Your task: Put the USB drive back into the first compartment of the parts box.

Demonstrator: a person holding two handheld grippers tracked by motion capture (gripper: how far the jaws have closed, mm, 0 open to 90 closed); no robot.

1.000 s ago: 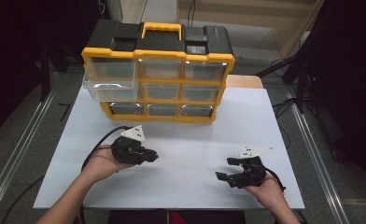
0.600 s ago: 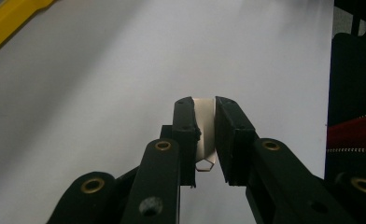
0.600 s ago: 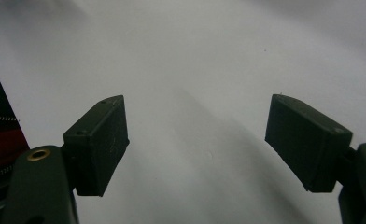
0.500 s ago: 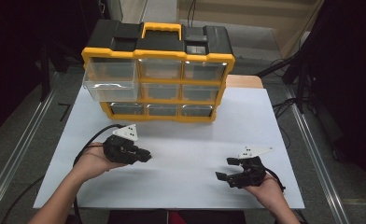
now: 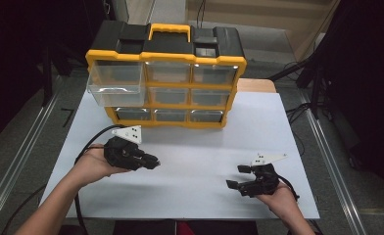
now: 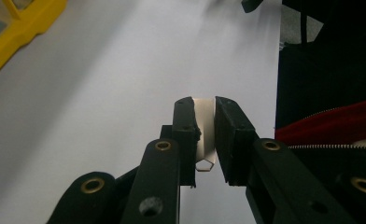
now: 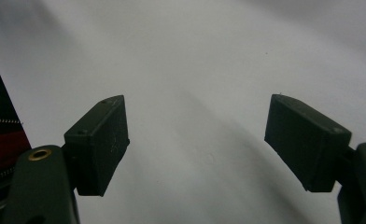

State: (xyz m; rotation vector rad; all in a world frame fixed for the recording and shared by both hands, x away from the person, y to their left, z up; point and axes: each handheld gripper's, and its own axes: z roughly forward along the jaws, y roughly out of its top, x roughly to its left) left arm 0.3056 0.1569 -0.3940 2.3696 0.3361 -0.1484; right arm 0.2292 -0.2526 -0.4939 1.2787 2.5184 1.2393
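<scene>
The left tool (image 5: 151,161) is pinching a small flat metal piece (image 6: 204,135) between its pads – in the left gripper view the pale, thin piece is standing on edge in the narrow gap, with a small hexagonal hole showing at its lower end. The jaws are pressing against it from both sides. In the high view this tool is hanging just above the white sheet (image 5: 195,161) covering the bench, pointing toward the right tool, with its cable looping back past the person's left hand (image 5: 89,166).

The right tool (image 5: 239,177) is lying well apart from the left one, across the near part of the sheet, and its jaws are standing spread wide – the right gripper view is showing bare white sheet between the two black pads (image 7: 102,140). The person's right hand (image 5: 278,196) is holding it low by the near edge.

Beyond both tools, at the far side of the sheet, a yellow and black organizer (image 5: 165,78) is standing upright with clear drawers; its top-left drawer (image 5: 115,83), nearer the left tool's side, is sticking out.
</scene>
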